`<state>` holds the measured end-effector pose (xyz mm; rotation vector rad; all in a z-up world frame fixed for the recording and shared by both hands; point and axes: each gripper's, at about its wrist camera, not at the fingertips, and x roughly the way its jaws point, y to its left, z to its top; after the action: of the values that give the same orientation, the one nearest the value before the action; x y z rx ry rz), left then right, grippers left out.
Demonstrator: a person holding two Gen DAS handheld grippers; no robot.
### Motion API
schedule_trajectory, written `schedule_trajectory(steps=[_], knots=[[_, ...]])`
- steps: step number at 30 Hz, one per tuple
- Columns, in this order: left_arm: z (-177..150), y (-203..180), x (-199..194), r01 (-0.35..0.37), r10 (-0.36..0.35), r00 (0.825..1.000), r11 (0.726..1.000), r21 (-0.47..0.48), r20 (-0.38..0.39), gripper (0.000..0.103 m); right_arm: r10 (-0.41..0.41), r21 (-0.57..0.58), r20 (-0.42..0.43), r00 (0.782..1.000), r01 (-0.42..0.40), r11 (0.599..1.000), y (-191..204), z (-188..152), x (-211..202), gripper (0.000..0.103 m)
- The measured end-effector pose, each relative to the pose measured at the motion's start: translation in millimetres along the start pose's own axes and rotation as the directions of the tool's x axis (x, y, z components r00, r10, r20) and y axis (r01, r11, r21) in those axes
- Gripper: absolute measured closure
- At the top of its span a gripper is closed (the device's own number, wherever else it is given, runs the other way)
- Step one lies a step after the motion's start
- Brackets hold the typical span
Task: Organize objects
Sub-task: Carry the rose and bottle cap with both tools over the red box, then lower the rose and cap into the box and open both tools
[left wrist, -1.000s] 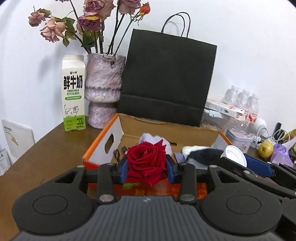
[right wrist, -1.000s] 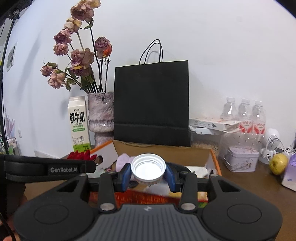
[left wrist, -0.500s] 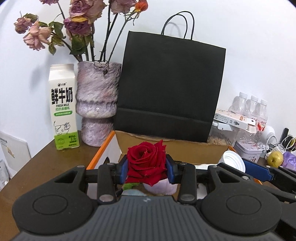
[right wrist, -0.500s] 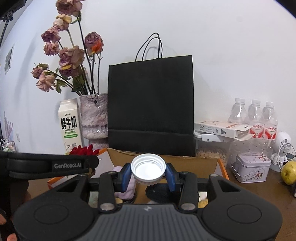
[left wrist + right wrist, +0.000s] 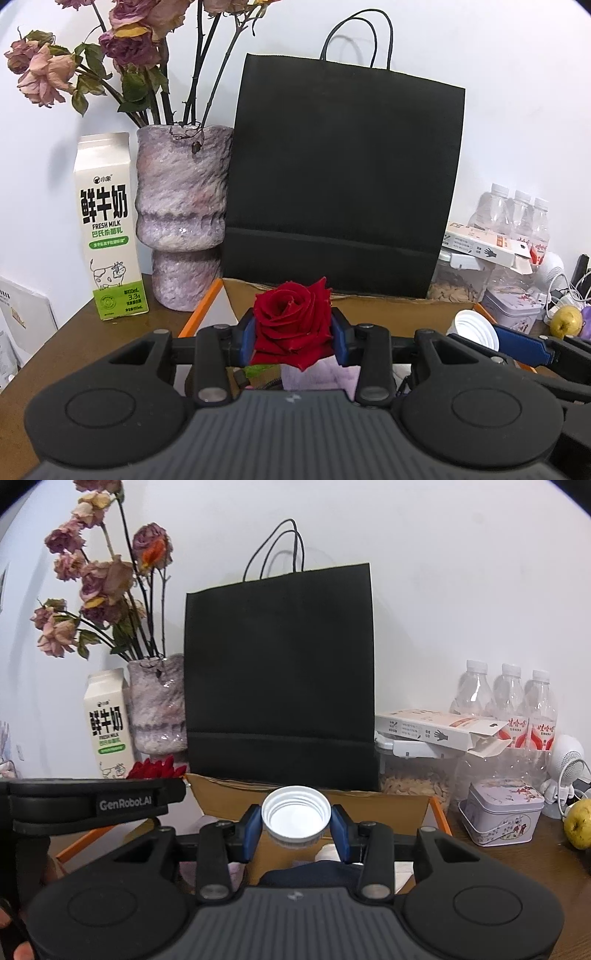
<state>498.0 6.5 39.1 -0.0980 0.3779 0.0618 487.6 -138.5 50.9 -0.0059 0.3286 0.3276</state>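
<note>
My left gripper [image 5: 294, 334] is shut on a red rose [image 5: 291, 325], whose bloom sits between the blue pads above an open cardboard box [image 5: 369, 306]. My right gripper [image 5: 295, 821] is shut on a white screw cap [image 5: 295, 816], open side facing the camera, held over the same box [image 5: 236, 797]. In the left wrist view the cap [image 5: 474, 328] and the right gripper's blue pad show at the right. From the right wrist view the rose [image 5: 155, 770] peeks above the left gripper's body. Cloth items lie inside the box [image 5: 317, 376].
A black paper bag [image 5: 343, 177] stands behind the box against the wall. Left of it are a purple vase [image 5: 181, 218] with dried roses and a milk carton [image 5: 107, 225]. At right: water bottles [image 5: 506, 698], a glove box [image 5: 439, 727], a tin [image 5: 502, 812], a pear [image 5: 580, 823].
Both grippers moved forward toward the black bag while keeping their grips; the bag, vase and carton now look larger and the box sits lower in both views.
</note>
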Motion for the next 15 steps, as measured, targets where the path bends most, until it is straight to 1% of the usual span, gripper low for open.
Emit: schedule_trajectory(steps=[6, 7, 8, 9, 10, 11, 12, 13, 14, 15], knots=[[2.0, 2.9, 5.7, -0.005, 0.005, 1.0, 1.0, 0.004, -0.001, 0.059, -0.023, 0.002, -0.03, 0.999, 0.023, 1.0, -3.1, -1.2, 7.5, 0.064], [2.3, 3.8, 5.9, -0.007, 0.007, 1.0, 1.0, 0.002, -0.002, 0.056, -0.029, 0.002, -0.032, 0.999, 0.029, 1.0, -3.3, -1.6, 7.9, 0.062], [2.4, 4.9, 6.2, -0.012, 0.012, 1.0, 1.0, -0.001, -0.001, 0.053, -0.033, 0.002, -0.035, 0.999, 0.033, 0.999, -3.8, -1.8, 8.0, 0.055], [2.7, 6.2, 6.6, -0.014, 0.014, 1.0, 1.0, -0.006, 0.0, 0.045, -0.038, 0.004, -0.034, 0.999, 0.038, 0.999, -4.3, -2.0, 7.5, 0.049], [2.9, 7.4, 6.5, -0.015, 0.015, 1.0, 1.0, -0.011, 0.002, 0.036, -0.045, 0.003, -0.031, 0.999, 0.045, 0.999, -4.7, -1.9, 7.0, 0.038], [3.1, 8.1, 5.9, -0.017, 0.017, 1.0, 1.0, -0.014, 0.005, 0.03, -0.054, 0.001, -0.028, 0.998, 0.054, 0.999, -4.8, -2.0, 6.1, 0.028], [3.6, 8.5, 5.2, -0.019, 0.019, 1.0, 1.0, -0.014, 0.01, 0.018, -0.061, 0.001, -0.024, 0.998, 0.061, 0.998, -5.1, -2.0, 5.4, 0.025], [4.0, 8.4, 3.9, -0.024, 0.024, 1.0, 1.0, -0.012, 0.017, 0.01, -0.065, 0.002, -0.023, 0.998, 0.065, 0.998, -5.5, -2.0, 4.9, 0.019], [4.4, 8.1, 2.6, -0.03, 0.03, 0.999, 1.0, -0.009, 0.027, 0.005, -0.069, 0.003, -0.022, 0.997, 0.069, 0.998, -6.1, -2.0, 4.7, 0.013], [4.8, 7.8, 1.3, -0.036, 0.036, 0.999, 0.999, -0.006, 0.037, 0.0, -0.075, 0.005, -0.023, 0.997, 0.075, 0.997, -6.8, -2.1, 4.7, 0.011]])
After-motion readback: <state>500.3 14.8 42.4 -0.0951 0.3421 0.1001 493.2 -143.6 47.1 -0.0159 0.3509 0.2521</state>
